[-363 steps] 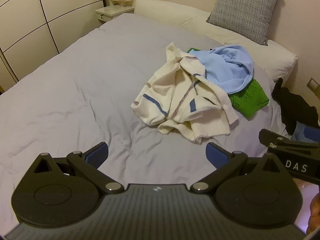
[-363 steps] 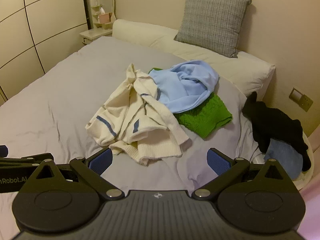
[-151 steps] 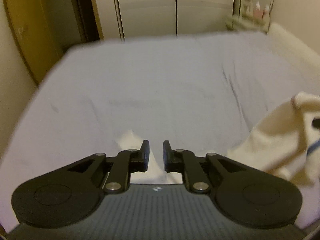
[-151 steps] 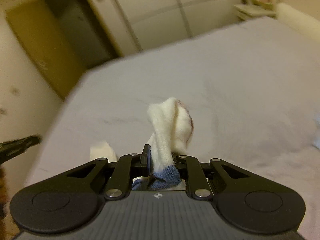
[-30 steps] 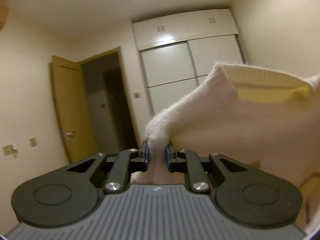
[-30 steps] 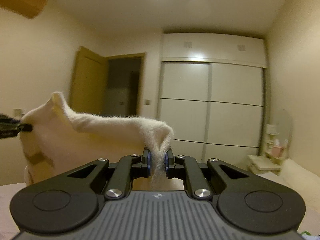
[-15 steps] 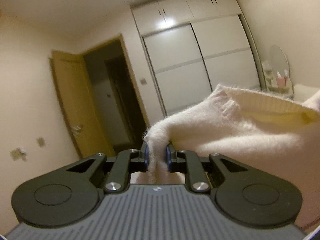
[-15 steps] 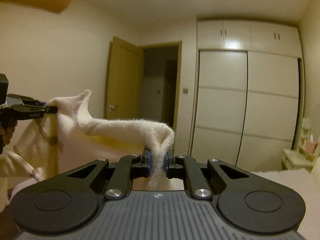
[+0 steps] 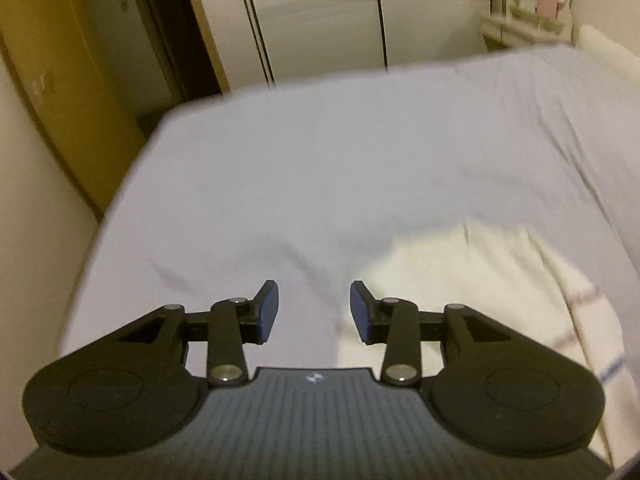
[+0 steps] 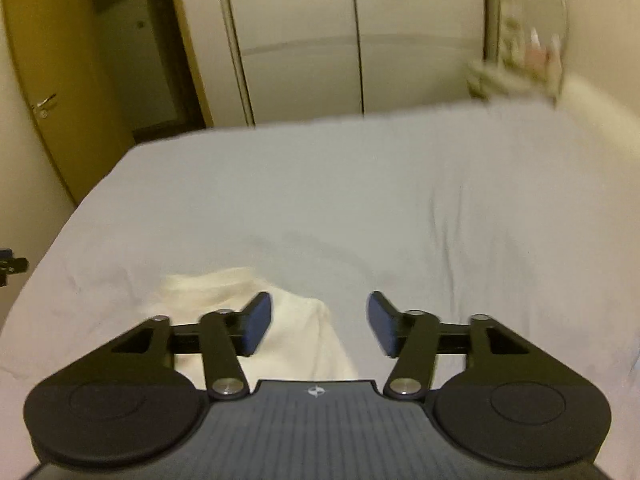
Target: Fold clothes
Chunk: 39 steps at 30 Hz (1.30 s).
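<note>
Blue pads on your left gripper (image 9: 313,312) stand apart with nothing between them, jaws having just been opening, only grey sheet showing through the gap. Same story on your right gripper (image 10: 319,322): jaws just opened, wider than the left, and the cream sweater (image 10: 280,332) lies beneath and behind the left-hand pad, not pinched. So both tools have let go.

Out from there, the sweater (image 9: 480,292) is down on the grey bedsheet (image 9: 360,160), spread to the right of your left gripper, faint stripes near its far edge. Both views are blurred, so I cannot tell whether it landed flat.

Here is your risk: a soft knit dropped like this tends to bunch or land with a sleeve tucked under, and folding over that would lock the lump in. It also sits near your side of the bed, so a tug toward you could slide it off the edge. Fuzzy wool may also catch on a pad as you pull away.
</note>
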{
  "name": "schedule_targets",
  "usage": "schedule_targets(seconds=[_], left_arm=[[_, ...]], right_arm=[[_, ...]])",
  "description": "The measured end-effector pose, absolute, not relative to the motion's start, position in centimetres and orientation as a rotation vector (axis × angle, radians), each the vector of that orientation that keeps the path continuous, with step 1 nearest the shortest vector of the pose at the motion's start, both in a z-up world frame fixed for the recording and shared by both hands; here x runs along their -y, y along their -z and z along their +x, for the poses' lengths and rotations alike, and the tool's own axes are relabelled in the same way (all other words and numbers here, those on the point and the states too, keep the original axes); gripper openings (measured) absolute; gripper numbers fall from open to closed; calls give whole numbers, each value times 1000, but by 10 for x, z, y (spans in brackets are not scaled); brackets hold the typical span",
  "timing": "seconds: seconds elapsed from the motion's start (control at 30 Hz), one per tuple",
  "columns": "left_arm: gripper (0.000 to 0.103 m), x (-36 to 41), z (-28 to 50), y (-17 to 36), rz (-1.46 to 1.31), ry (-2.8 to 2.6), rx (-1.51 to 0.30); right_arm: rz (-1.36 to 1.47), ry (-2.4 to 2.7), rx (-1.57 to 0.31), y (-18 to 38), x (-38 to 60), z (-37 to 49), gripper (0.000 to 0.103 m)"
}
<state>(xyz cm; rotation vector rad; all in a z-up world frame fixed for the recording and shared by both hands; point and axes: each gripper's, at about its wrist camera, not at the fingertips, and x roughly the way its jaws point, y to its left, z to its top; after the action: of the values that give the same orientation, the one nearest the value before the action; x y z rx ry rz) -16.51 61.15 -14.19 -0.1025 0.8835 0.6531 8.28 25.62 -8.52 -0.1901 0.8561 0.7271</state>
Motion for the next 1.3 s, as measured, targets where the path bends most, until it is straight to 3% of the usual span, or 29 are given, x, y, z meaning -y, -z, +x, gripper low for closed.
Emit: schedule_targets(seconds=[0.2,0.33,0.4,0.63,0.67,0.73,0.93,1.0,1.07,1.1,1.17,1.3], left_arm=[[35,-535,-237,245,-313,-526,-1130],[35,-450,-270,285,-421,-455,-1260],[35,-421,-274,292,-445,-424,-1281],[41,-355,-275,285,-444,-429,-1253],[41,-351,-275,282,-445,-445,-1244],[41,-344,-276,276,-442,-477,-1230],[39,-338,-286,248,-459,-563,-1189],[39,-338,-284,241,-460,-575,-1174],[39,-335,-277,237,-465,-577,-1162],[39,-333,-273,236,-467,-577,-1158],[39,-328,-266,233,-453,-569,-1148],[40,-317,-261,232,-430,-544,-1154]], right_arm=[[-265,-675,-1151,189,-172,11,58],[-418,-698,-1293,241,-122,-69,55],[-524,-778,-1288,255,-113,-101,50],[-938,-1006,-1096,313,-128,-161,53],[-1024,-1012,-1026,321,-129,-167,50],[-1109,-1023,-920,328,-125,-170,25],[-514,-1117,-1157,268,-72,-99,9],[-410,-1136,-1225,249,-55,-78,8],[-511,-1107,-1180,241,-48,-75,20],[-566,-1091,-1148,241,-47,-76,21],[-631,-1083,-1114,252,-49,-84,22],[-755,-1152,-996,283,-65,-116,39]])
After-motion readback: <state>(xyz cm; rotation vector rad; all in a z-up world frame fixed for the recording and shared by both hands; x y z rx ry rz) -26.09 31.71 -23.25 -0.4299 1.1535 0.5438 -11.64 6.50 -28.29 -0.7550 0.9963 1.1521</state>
